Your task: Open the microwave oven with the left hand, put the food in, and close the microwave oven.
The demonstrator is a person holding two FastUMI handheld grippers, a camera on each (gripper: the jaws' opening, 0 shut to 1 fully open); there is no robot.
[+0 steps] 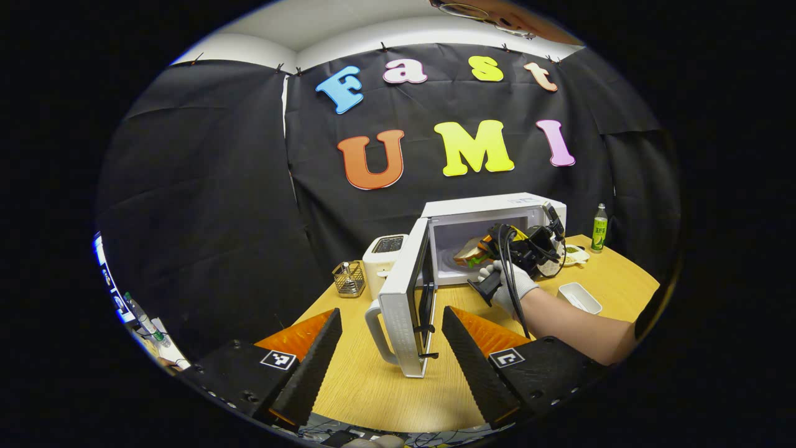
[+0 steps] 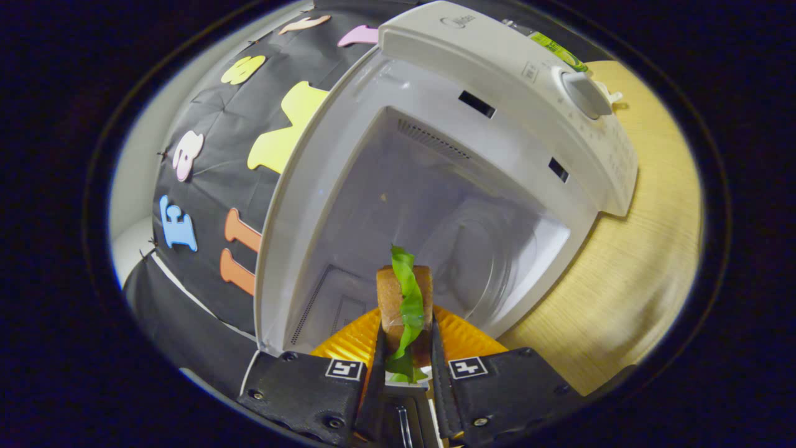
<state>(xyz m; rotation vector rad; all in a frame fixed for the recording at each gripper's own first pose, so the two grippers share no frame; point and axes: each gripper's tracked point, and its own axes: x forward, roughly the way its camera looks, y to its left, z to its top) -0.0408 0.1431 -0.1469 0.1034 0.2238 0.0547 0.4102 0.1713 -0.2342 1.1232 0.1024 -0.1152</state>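
**Sandwich at the oven mouth**

I see the sandwich [image 2: 404, 298] clamped edge-on between my right gripper [image 2: 404, 348] fingers: brown bread on both sides with a green lettuce strip running down the middle. From the left gripper view the sandwich [image 1: 471, 252] sits at the cavity opening of the microwave [image 1: 497, 211], carried by the right gripper [image 1: 491, 249] in a gloved hand [image 1: 507, 283].

The door [image 1: 407, 298] stands swung wide to the left, its edge facing my left gripper [image 1: 390, 348], whose fingers are spread apart with nothing between them. The door's handle lies just beyond them, near but apart.

In the right gripper view the cavity is pale and bare-walled, with the glass turntable [image 2: 491, 255] low at the back. Vent slots line the upper wall. The control panel with its dial [image 2: 584, 93] bounds the opening on the far side; I have free room around the sandwich on all sides within the frame.

On the table [image 1: 385, 386], a toaster [image 1: 382, 261] and a wire holder [image 1: 348, 279] stand left of the door. A white tray [image 1: 579, 297] and a green bottle [image 1: 599, 228] stand right of the oven, well apart from the arm.
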